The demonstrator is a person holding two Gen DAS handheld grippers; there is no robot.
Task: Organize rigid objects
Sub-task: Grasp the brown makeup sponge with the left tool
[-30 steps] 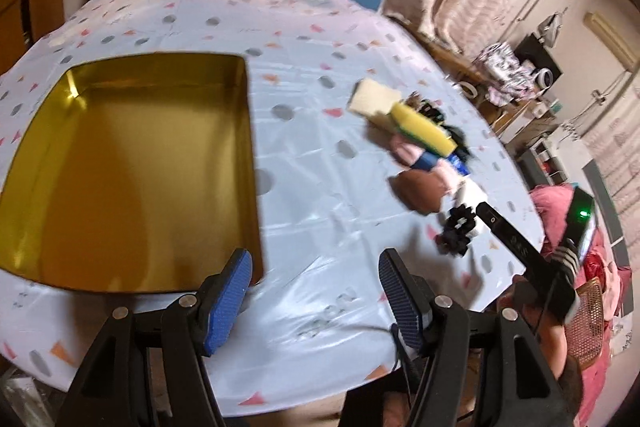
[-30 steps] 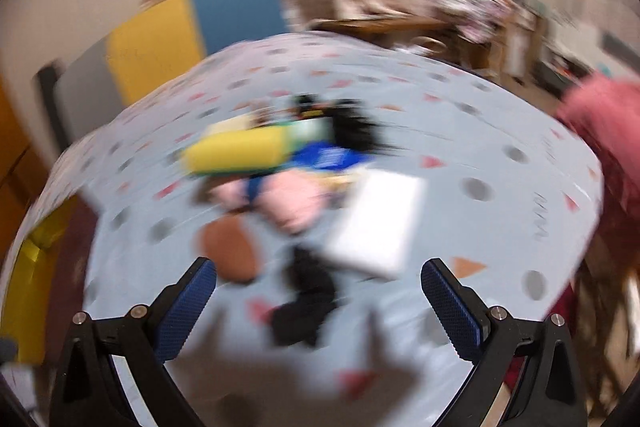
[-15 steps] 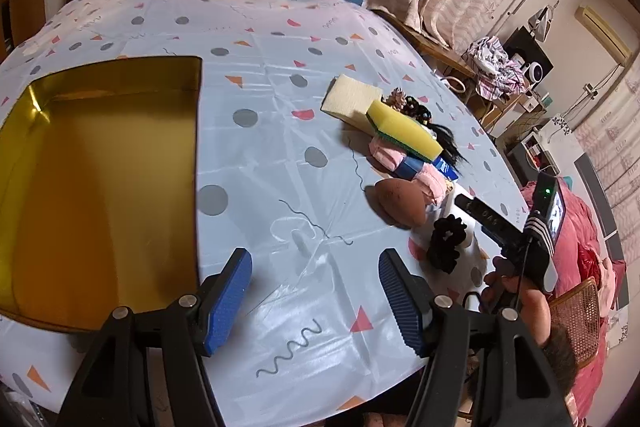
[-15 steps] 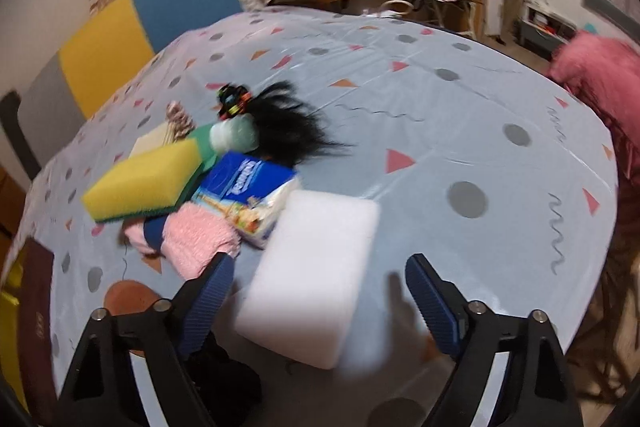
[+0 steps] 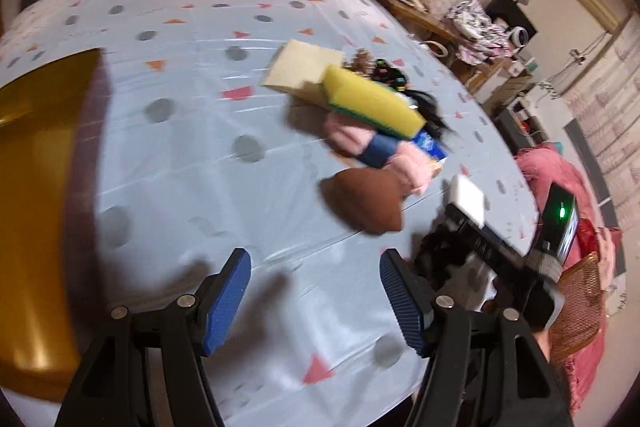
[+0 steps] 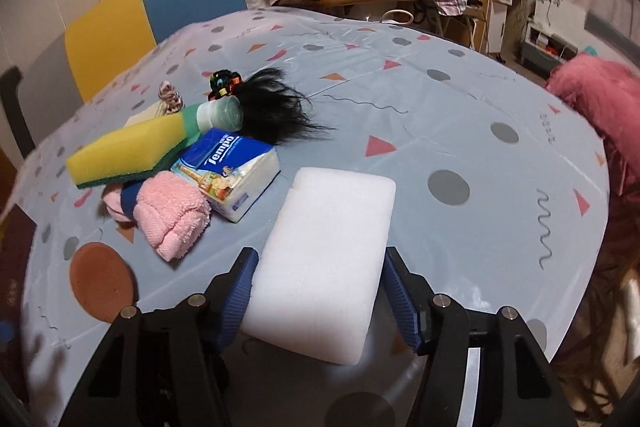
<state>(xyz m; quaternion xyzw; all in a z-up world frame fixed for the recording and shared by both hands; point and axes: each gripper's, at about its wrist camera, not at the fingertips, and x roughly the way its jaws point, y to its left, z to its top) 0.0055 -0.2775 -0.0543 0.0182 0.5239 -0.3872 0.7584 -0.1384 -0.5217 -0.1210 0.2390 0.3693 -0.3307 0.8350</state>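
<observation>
The right gripper [image 6: 318,291] has been closing around the white rectangular foam block [image 6: 326,263] lying just beside the blue tissue pack [image 6: 228,173], but its fingers [image 6: 240,291] aren't visibly clamped, so lifting now risks dropping it.

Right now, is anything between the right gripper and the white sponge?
Nothing visible. The white sponge already lies between the right gripper's fingers, whose jaws have just been closing; the towel and tissue pack sit off to the side.

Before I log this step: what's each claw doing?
Left claw: open, empty.
Right claw: closing around the white block; left pad touches, right pad apart.
</observation>
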